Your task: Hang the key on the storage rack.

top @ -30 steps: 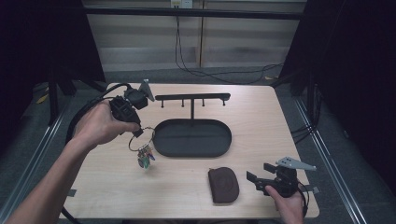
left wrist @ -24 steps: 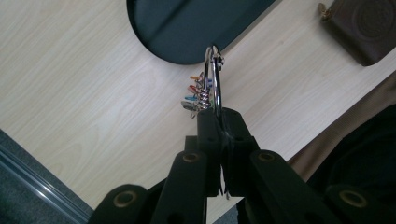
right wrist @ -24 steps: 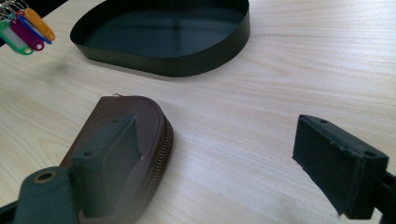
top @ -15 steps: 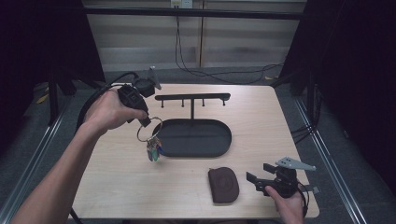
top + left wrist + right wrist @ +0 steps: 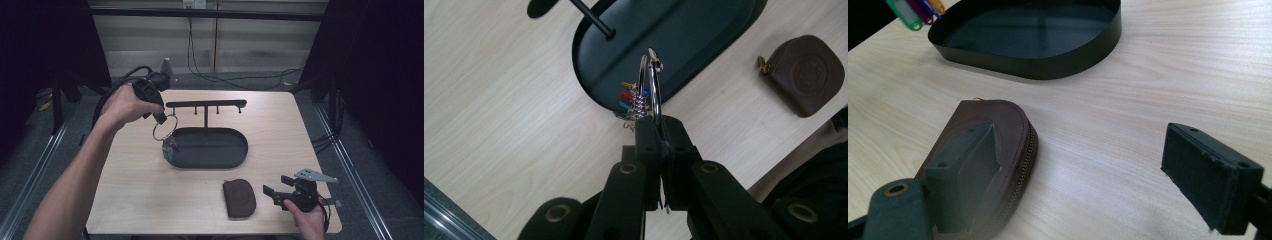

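My left gripper (image 5: 161,118) is shut on a large metal key ring (image 5: 164,128), held in the air over the left end of the black oval tray (image 5: 235,156). Several keys with coloured tags (image 5: 170,148) dangle from the ring. In the left gripper view the ring (image 5: 650,80) stands edge-on between the closed jaws, the tags (image 5: 630,97) below it. Behind the tray stands a black hook rack (image 5: 206,104). My right gripper (image 5: 276,194) rests open at the table's front right, beside a brown zip pouch (image 5: 239,197). The pouch (image 5: 998,135) lies partly behind one jaw in the right gripper view.
The light wooden table (image 5: 125,190) has its front edge close to the right hand. A cable trails from the left gripper off the back left corner. Dark floor and rails surround the table.
The left hand has carried the key ring to the right and slightly up, from over bare table to above the tray's left end. The right gripper has stayed in place.
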Tool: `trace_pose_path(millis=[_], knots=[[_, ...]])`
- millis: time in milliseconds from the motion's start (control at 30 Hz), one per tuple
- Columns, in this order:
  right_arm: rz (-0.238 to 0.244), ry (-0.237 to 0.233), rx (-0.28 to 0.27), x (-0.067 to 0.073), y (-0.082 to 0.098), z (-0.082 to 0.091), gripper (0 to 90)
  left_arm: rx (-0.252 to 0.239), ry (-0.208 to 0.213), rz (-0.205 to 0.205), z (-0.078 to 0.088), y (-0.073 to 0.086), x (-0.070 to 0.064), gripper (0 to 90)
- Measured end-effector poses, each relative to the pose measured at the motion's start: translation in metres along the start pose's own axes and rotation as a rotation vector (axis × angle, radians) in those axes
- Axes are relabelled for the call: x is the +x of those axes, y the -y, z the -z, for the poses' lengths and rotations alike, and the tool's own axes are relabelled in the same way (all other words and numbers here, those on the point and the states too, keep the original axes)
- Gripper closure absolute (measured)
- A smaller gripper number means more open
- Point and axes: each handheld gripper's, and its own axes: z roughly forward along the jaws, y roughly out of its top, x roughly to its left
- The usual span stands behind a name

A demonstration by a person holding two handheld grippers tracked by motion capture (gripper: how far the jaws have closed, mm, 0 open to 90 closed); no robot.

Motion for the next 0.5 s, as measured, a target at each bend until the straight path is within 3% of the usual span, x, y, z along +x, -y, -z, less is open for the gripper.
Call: trace_pose_path(millis=[233,500], knots=[[0.008,-0.004,0.001,0.0,0.0,0.0,14.2,-0.006,-0.012,0.028,-0.002,-0.016,0.007,87.9],[0.011,-0.009,0.005,0.002,0.001,0.0,14.2,0.02,-0.029,0.023,-0.016,-0.024,0.016,87.9]])
